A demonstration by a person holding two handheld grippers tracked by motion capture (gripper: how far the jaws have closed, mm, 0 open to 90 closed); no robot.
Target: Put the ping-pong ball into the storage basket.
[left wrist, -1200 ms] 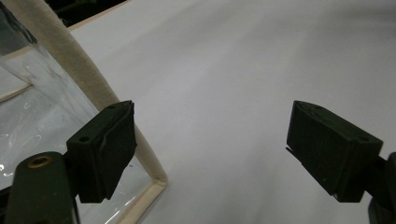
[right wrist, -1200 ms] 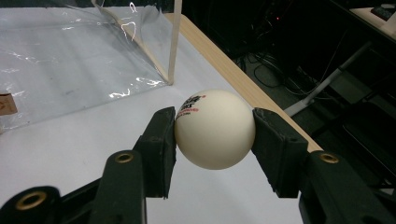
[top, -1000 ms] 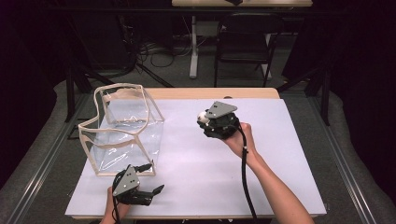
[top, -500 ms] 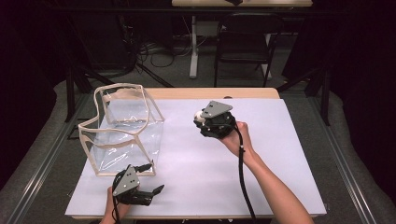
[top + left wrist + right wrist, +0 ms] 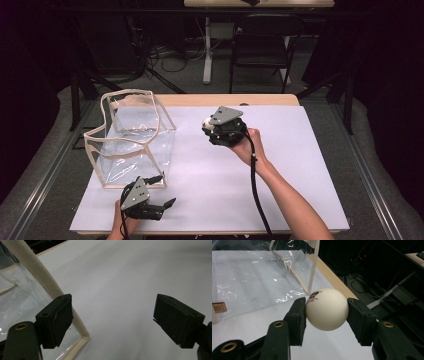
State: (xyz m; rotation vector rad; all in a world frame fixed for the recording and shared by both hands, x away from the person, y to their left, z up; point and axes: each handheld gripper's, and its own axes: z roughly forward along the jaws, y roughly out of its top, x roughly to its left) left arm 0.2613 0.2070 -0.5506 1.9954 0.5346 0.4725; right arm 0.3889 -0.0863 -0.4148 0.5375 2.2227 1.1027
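A white ball (image 5: 326, 309) with small red and black print sits clamped between the two black pads of my right gripper (image 5: 326, 317). In the high view that gripper (image 5: 212, 129) hangs over the middle of the white table, pointing left toward a clear plastic bag with cream trim (image 5: 131, 142). The ball (image 5: 206, 122) peeks out at its tip. The bag stands upright with its top gaping. My left gripper (image 5: 162, 206) rests near the table's front edge, just below the bag's near corner, jaws wide apart and empty (image 5: 112, 320). The bag's cream edge (image 5: 47, 283) runs beside its left pad.
A white sheet (image 5: 280, 165) covers the wooden table (image 5: 240, 100). Beyond the far edge stand a dark chair (image 5: 260, 45) and a table leg with cables on the floor. A small tan label (image 5: 218, 307) shows on the bag's wall.
My right gripper has drifted slightly left toward the bag, still holding the ball. The left gripper has stayed put.
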